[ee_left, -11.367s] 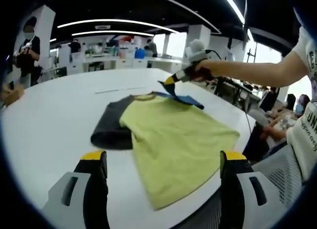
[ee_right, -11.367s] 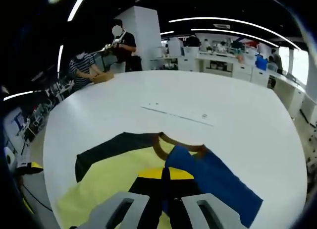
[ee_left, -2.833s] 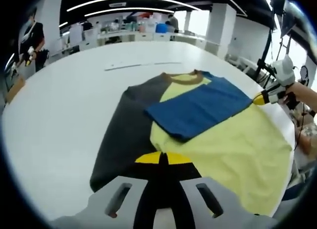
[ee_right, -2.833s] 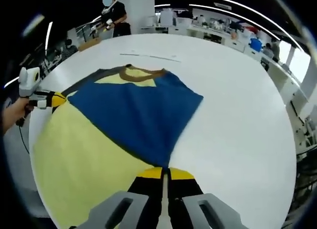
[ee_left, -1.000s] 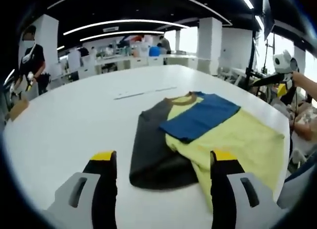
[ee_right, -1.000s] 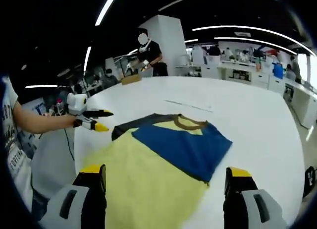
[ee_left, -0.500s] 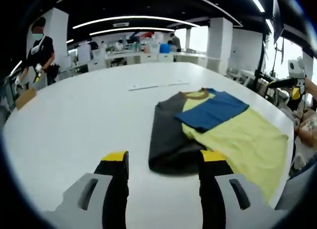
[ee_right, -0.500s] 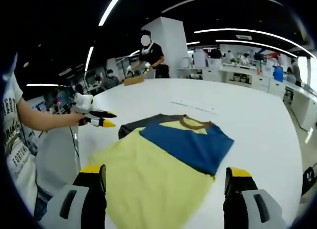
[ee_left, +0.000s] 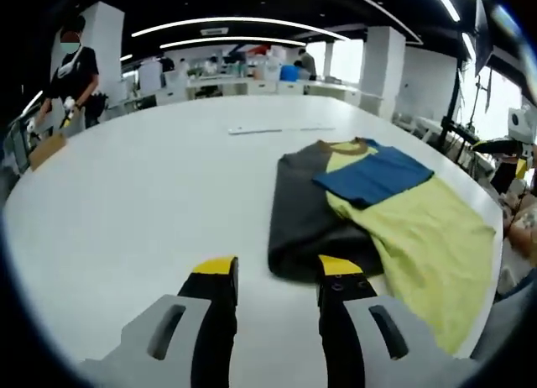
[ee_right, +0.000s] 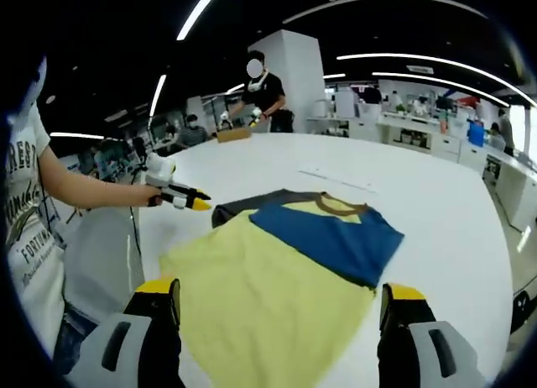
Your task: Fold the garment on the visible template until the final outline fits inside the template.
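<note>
A T-shirt lies flat on the white table (ee_left: pixel 126 203). It has a yellow body (ee_left: pixel 419 233), a dark grey sleeve (ee_left: pixel 298 224) folded inward and a blue sleeve (ee_left: pixel 373 174) folded over the chest. My left gripper (ee_left: pixel 275 267) is open with a narrow gap and nothing in it, just short of the grey sleeve's near edge. In the right gripper view it is the left gripper (ee_right: pixel 186 200), held by a hand beside the grey sleeve (ee_right: pixel 243 207). My right gripper (ee_right: pixel 279 289) stands wide open and empty above the yellow body (ee_right: pixel 268 291), near the blue sleeve (ee_right: pixel 327 233).
A thin marked strip (ee_left: pixel 281 129) lies on the table beyond the collar. The table edge runs close behind the yellow hem on the right (ee_left: pixel 491 262). A person in a printed T-shirt (ee_right: pixel 29 220) holds the grippers. Other people stand at the far side (ee_left: pixel 71 73).
My left gripper's jaws have drawn closer together and its view has moved toward the grey sleeve. The right gripper stays wide open and the shirt has not moved.
</note>
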Tool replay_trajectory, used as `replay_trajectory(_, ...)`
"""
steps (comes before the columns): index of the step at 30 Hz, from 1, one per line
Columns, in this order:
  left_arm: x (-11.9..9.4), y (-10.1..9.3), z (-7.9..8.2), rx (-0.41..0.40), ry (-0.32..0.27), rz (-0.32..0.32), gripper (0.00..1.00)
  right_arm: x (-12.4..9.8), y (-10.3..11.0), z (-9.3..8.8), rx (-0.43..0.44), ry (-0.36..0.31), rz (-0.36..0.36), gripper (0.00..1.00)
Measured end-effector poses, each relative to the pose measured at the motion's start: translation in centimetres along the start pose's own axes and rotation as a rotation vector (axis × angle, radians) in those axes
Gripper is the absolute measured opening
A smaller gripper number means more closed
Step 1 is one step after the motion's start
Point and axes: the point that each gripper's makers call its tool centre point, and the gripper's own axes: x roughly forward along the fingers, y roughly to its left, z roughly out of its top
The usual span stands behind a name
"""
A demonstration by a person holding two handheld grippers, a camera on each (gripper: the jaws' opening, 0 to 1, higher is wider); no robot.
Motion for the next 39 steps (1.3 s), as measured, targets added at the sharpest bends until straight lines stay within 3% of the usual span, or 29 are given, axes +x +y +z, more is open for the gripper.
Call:
replay_trajectory(10,1.7,0.6,-1.6,-0.005,0.07,0.018,0.21,-0.3,-0.2,-0.5,0.036,-0.016,-0.017,0.96)
replay_trajectory(20,2.4,-0.4,-1.5,-0.037,0.077,0.009,0.01,-0.4,-0.9,-1.5,0.045,0.009,-0.04,0.94)
replay_trajectory(25,2.0,-0.9,-1.1,-0.051,0.076,0.017,0.0,-0.4,-1.0,-1.9,0.037,0.026,-0.042,0.93)
replay_trajectory(31,0.9,-2.0,1.9,-0.091,-0.021,0.022,0.0,-0.5,-1.3,-1.9,0.043,0.02,-0.048,0.93)
replay_trajectory(33,0.8,-2.9,3.3,-0.152,-0.062,-0.006,0.0,-0.5,-1.3,-1.8,0.044,0.014,-0.049,0.93)
replay_trajectory(39,0.5,-5.1,6.5,-0.125,-0.117,-0.049,0.0,-0.5,-1.3,-1.7,0.044,0.01,-0.05,0.93)
